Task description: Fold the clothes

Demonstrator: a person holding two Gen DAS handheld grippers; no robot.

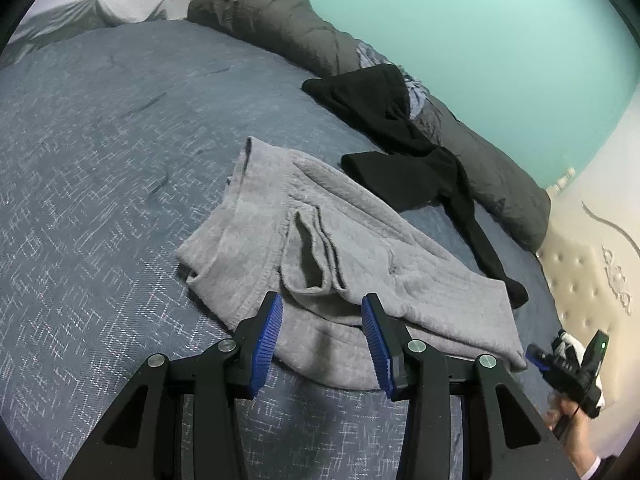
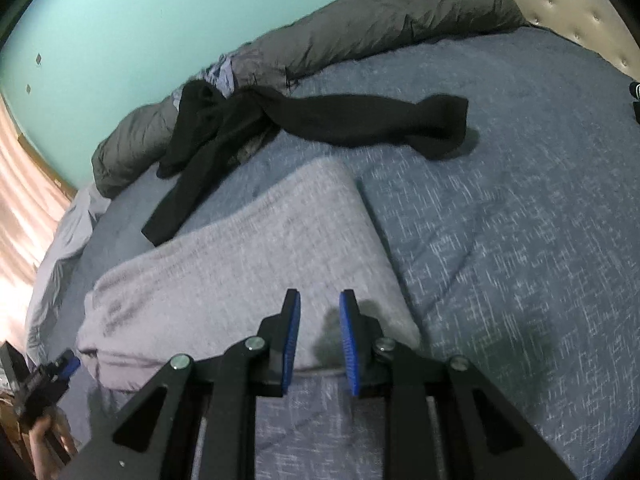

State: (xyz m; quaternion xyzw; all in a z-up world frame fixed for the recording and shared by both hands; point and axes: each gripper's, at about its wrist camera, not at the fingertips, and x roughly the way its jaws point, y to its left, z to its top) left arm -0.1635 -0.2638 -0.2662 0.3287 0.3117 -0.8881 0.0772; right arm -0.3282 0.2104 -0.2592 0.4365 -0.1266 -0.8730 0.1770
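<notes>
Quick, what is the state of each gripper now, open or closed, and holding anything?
Left gripper: open, holding nothing, above the near edge of the grey garment.
Right gripper: open, narrower gap, holding nothing, also over the grey garment.

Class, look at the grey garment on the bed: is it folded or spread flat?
Partly folded. The grey garment lies doubled over itself, with layered edges and a rounded fold at its near end, not spread flat. Both grippers are open and hold nothing.
</notes>
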